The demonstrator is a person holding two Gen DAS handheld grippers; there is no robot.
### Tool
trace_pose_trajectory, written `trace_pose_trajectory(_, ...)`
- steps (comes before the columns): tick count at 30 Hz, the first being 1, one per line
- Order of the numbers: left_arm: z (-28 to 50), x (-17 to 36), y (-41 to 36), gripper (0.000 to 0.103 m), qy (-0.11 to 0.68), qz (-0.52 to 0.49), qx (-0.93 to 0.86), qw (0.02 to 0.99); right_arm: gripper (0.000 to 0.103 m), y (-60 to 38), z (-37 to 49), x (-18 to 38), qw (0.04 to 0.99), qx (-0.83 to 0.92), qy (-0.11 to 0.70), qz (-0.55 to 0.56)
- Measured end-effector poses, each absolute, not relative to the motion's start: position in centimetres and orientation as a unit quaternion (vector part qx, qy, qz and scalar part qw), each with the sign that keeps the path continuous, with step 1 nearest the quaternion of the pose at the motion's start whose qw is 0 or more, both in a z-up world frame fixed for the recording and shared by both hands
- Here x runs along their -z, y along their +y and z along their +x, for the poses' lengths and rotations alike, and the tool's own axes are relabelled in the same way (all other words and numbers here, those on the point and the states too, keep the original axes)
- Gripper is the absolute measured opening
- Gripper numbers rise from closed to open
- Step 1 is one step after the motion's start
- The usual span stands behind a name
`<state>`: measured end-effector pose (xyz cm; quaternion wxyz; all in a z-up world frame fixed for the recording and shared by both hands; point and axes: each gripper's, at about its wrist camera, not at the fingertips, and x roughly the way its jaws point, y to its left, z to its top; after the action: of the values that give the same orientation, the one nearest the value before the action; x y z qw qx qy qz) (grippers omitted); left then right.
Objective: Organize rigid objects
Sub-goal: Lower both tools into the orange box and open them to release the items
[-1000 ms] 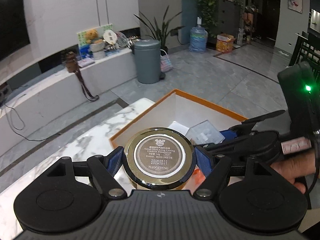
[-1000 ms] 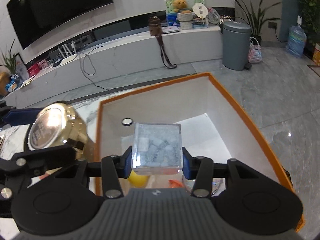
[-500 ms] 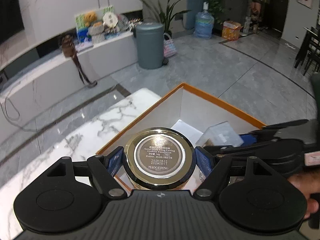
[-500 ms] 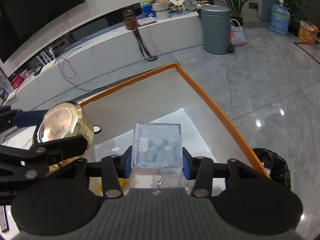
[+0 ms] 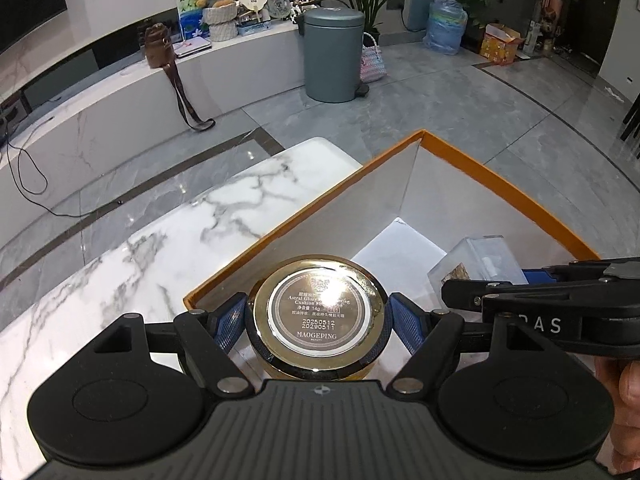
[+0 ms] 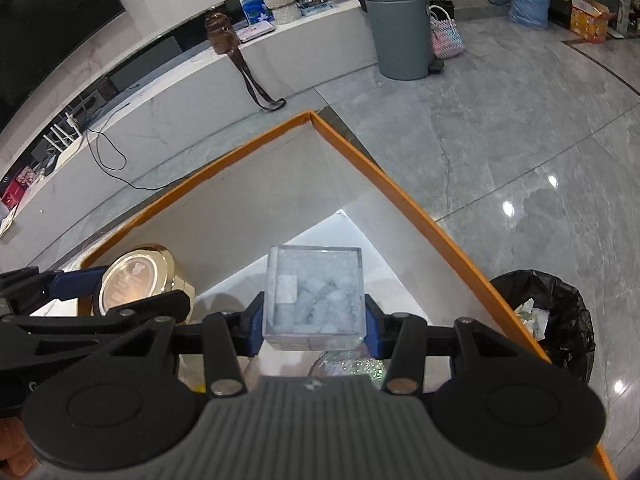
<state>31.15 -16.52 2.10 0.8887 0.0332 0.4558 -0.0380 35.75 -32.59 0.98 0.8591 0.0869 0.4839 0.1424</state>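
Observation:
My left gripper [image 5: 316,320] is shut on a round gold cosmetic compact [image 5: 316,316] with a silver label, held over the near left edge of an orange-rimmed box [image 5: 500,176]. My right gripper [image 6: 314,320] is shut on a clear plastic cube box [image 6: 314,292] of white pieces, held above the inside of the same orange-rimmed box [image 6: 400,196]. The compact [image 6: 136,276] and the left gripper show at the left of the right wrist view. The cube [image 5: 480,260] and the right gripper show at the right of the left wrist view.
The box stands on a white marble table [image 5: 160,248]. A glittery item [image 6: 348,364] and something yellow lie in the box under my right gripper. A black-lined waste bin [image 6: 548,320] stands on the floor right of the box. A grey pedal bin [image 5: 332,56] stands farther off.
Both grippers have tilted and moved forward over the box while holding their objects. More of the box's far corner and inside walls now shows in both views.

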Motion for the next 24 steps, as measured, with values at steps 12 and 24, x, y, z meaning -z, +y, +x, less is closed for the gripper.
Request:
trace_pose_trajectory(12, 31.9, -1.7, -16.8, 0.088, 0.46, 0.043, 0.035, 0.886, 0.047, -32.4, 37.0, 0.1, 0.854, -0.13, 0.495, 0.09)
trace_pose_trajectory(24, 31.9, -2.1, -16.3, 0.088, 0.459, 0.023, 0.04, 0.887, 0.051, -32.9, 37.3, -0.2, 0.854, -0.124, 0.493, 0.113)
